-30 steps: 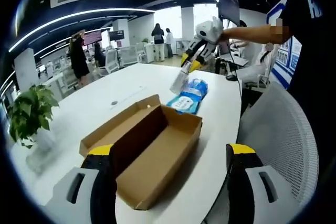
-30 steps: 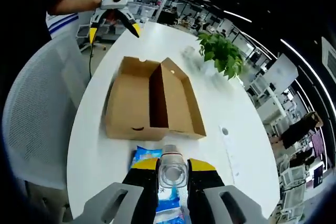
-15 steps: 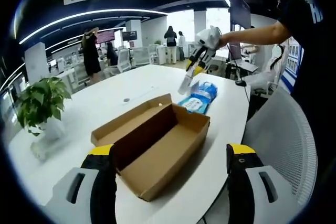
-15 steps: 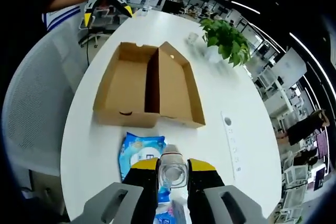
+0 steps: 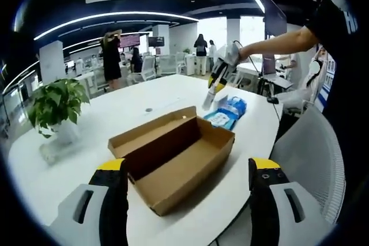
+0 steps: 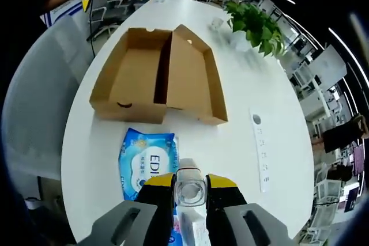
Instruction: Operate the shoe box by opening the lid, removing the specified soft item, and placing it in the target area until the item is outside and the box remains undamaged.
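Cardboard shoe box stood open; right gripper clamped a clear bottle — left gripper jaws apart, empty.

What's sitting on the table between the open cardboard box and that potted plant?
Nothing much: in the left gripper view the stretch of white table between the shoe box and the potted plant is bare.

Open-plan office: desks, monitor, ceiling light strips
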Available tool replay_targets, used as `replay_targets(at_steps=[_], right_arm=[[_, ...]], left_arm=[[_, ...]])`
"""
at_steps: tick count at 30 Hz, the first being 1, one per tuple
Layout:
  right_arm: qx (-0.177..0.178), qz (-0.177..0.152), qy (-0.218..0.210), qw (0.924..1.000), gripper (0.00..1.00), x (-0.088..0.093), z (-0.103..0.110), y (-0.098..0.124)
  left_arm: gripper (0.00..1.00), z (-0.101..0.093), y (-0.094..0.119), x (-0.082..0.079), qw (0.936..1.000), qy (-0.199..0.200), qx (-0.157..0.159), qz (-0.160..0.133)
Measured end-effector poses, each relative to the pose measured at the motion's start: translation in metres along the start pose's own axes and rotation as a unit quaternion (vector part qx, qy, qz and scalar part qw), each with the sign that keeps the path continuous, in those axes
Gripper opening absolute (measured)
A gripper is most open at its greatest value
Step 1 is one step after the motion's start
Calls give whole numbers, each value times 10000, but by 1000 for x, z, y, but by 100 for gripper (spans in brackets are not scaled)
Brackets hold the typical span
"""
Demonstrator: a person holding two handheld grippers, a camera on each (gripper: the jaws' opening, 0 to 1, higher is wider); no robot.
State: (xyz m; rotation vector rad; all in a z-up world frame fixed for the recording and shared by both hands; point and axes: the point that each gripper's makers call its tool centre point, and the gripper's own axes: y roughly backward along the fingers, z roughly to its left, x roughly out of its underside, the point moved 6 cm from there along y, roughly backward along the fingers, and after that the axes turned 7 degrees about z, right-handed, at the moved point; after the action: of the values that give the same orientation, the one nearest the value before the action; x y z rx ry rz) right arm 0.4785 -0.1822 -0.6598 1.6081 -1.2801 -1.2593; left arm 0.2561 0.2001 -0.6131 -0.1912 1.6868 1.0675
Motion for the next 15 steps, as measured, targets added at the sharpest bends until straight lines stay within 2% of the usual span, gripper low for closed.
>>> replay_targets(at_steps=[7,15], right_arm=[[-172,215,137,9995,16,5,-8,-17],[-329,418,165,9984,16,9,-10,-29]], left_arm=[[89,-5,5,2,9997,172,-188,-51],[89,-20,6,5,9998,137,-163,30]])
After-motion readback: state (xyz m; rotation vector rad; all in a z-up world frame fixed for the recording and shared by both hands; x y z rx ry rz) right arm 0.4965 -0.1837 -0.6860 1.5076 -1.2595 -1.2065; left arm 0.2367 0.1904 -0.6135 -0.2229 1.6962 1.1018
